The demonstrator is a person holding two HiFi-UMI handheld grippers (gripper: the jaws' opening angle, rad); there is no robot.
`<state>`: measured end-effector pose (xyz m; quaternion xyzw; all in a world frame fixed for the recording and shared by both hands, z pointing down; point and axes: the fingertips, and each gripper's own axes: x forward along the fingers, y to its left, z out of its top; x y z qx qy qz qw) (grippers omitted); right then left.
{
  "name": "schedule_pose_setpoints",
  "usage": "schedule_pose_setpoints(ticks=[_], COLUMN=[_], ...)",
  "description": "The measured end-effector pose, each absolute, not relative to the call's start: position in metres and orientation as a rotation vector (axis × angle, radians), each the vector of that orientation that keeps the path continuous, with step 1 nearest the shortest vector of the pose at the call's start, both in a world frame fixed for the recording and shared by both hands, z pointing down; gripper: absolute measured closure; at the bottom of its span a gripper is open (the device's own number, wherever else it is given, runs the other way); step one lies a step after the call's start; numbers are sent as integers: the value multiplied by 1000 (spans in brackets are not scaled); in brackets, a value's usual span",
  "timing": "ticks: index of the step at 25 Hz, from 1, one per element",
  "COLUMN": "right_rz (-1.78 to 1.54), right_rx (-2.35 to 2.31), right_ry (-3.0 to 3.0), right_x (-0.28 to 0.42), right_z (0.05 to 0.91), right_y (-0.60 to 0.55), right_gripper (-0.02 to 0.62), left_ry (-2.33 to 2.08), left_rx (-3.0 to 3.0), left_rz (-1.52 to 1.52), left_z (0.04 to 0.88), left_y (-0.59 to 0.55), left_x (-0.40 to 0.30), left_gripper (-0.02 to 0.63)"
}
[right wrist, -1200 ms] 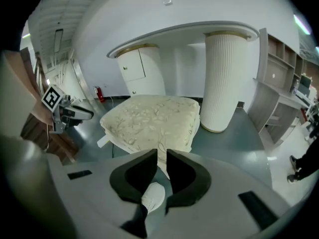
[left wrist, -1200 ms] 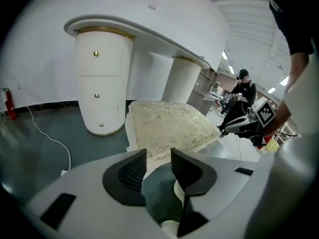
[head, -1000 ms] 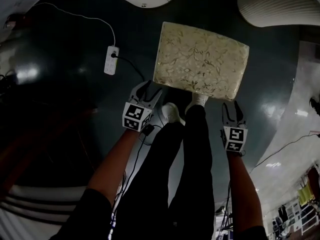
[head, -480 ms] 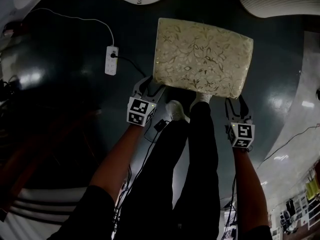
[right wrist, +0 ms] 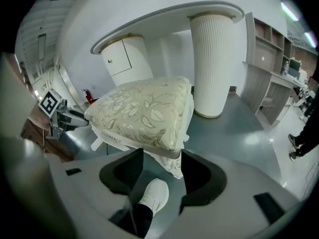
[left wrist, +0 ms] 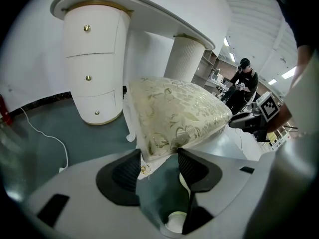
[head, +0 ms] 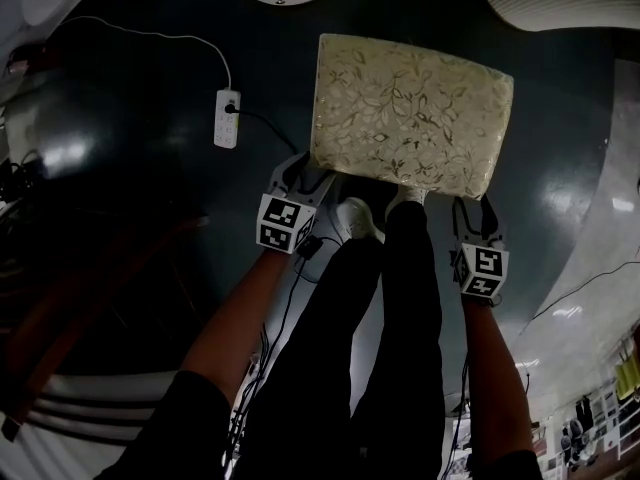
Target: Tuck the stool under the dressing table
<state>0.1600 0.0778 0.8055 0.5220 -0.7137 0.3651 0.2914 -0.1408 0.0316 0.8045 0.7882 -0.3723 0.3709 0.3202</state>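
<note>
The cream, leaf-patterned cushioned stool (head: pixel 410 118) stands on the dark glossy floor (head: pixel 130 108), just in front of the white curved dressing table (left wrist: pixel 124 14), not under it. The left gripper (head: pixel 303 175) and right gripper (head: pixel 472 210) each straddle a near cushion corner. Their jaws have just been opening and stand wide, gripping nothing.

l hand-held gripper (head: pixel 303 174), r hand-held gripper (head: pixel 471 212) angled down — jaws just opened, stool (head: pixel 410 118) corners between, unclamped
</note>
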Motion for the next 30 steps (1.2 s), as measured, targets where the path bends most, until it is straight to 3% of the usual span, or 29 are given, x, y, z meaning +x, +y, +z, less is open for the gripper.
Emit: schedule_pose_setpoints(ticks=[30], right_rz=[770], right_rx=[1229], right_ry=[-2082], right_x=[160], right_z=[796], right_y=[64], right_gripper=[347], left_ry=[-977], left_rx=[2012], left_rz=[1017], left_z=[801], left_y=[31], left_x=[-139], left_gripper=[368])
